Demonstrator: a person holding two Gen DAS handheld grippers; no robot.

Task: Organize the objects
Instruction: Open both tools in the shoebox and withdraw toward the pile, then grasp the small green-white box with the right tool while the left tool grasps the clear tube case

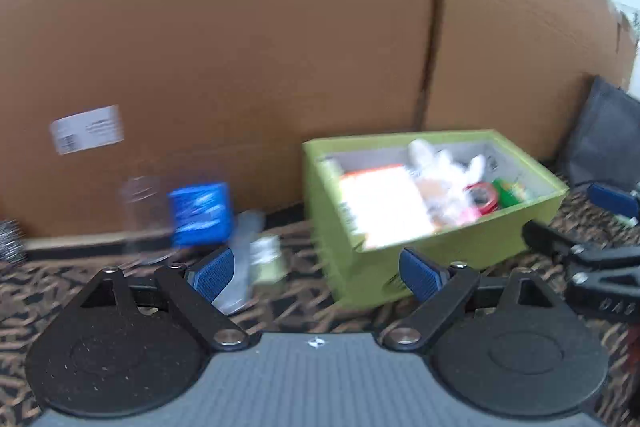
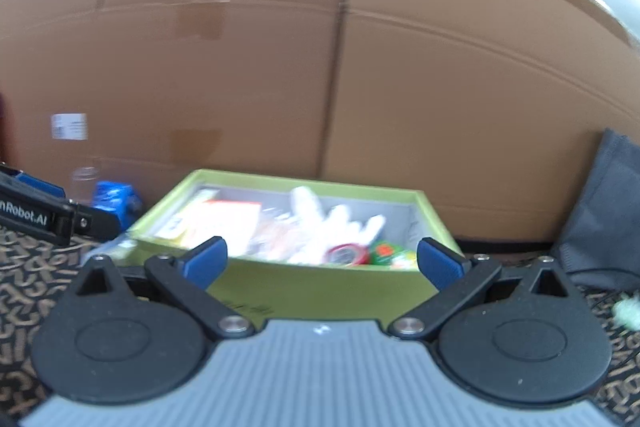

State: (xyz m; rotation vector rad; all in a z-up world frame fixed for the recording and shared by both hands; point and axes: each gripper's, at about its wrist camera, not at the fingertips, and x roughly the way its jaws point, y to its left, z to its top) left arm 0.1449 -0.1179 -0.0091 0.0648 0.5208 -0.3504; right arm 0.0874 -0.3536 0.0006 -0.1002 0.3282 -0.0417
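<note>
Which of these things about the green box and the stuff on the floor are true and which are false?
1. The green box already has things inside. True.
2. The left tool is holding the blue packet. False: it is open and holds nothing; the packet sits on the carpet.
3. A red tape roll lies in the box. True.
4. The box stands on a wooden table. False: it stands on patterned carpet.
5. A big cardboard box stands behind the green box. True.
6. The right tool is shut. False: it is open.
</note>
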